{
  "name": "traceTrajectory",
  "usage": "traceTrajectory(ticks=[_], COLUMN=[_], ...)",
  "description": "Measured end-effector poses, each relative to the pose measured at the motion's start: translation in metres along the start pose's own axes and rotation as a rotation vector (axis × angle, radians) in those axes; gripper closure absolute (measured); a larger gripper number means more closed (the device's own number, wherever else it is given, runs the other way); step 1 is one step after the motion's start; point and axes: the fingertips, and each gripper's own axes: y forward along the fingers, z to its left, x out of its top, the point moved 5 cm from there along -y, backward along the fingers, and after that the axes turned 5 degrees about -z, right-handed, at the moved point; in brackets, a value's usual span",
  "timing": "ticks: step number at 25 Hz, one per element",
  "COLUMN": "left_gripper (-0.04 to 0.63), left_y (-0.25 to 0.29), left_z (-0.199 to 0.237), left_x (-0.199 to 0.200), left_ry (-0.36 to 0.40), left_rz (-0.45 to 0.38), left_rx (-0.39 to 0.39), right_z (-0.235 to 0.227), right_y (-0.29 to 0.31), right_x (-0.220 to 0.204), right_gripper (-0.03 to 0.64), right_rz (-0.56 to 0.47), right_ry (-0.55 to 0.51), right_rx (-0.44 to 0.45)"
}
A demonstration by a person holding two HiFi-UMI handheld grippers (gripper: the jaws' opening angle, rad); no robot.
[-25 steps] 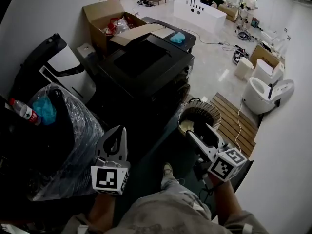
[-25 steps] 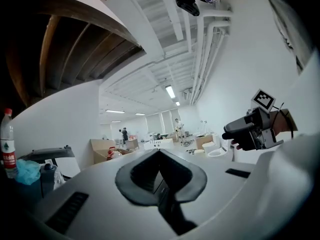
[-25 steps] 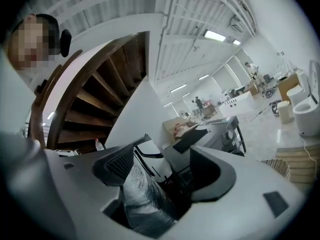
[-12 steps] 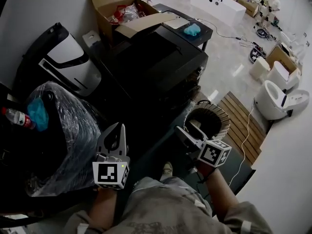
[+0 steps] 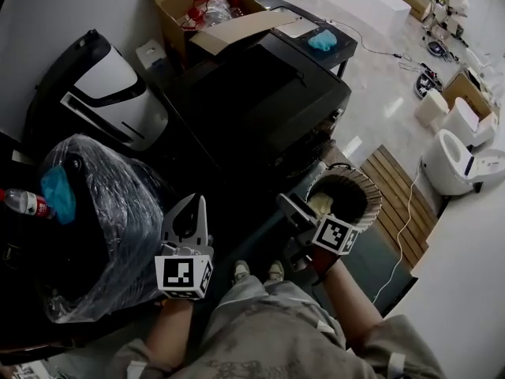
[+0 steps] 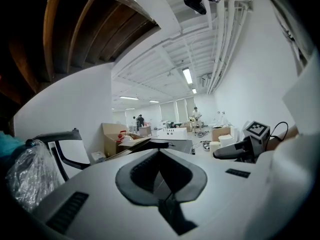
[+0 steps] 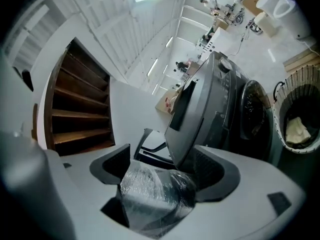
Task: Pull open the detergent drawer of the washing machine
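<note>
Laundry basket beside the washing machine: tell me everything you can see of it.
The laundry basket is round and upright, its wall of pale vertical ribs like wicker, the inside dark. It stands at the front of the dark washing machine, with a wooden slatted mat on its other side. A pale crumpled cloth lies inside.

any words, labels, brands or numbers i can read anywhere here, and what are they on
No text here can be read.
Bottle: red label, print too small to read.
Washing machine: marks on the control panel, too small to read.
Left gripper: its cube carries a square black-and-white code pattern, no words or numbers.
</note>
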Motion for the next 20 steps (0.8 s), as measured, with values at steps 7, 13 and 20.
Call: traceTrajectory(ticks=[7,13,20], left_gripper=[0.578,0.579,0.579], left_y=[0.027,0.043,0.054], left_z=[0.012,0.019,0.027], left_x=[-0.029,-0.064,-0.102], left_ry=[-0.022,-0.043,-0.079], left_rz=[0.025,0.054,0.078], left_rx=[-0.029,-0.069,-0.089], right_z=[-0.042,-0.078,-0.122], right_y=[0.036,0.062,0.089], right_x=[-0.015,-0.027,-0.041], right_gripper=[0.238,0.238,0.236], right_rz=[-0.004,-0.021,-0.072], right_ry=[0.116,0.153,0.210], right_rx=[-0.038,-0.089,-0.065])
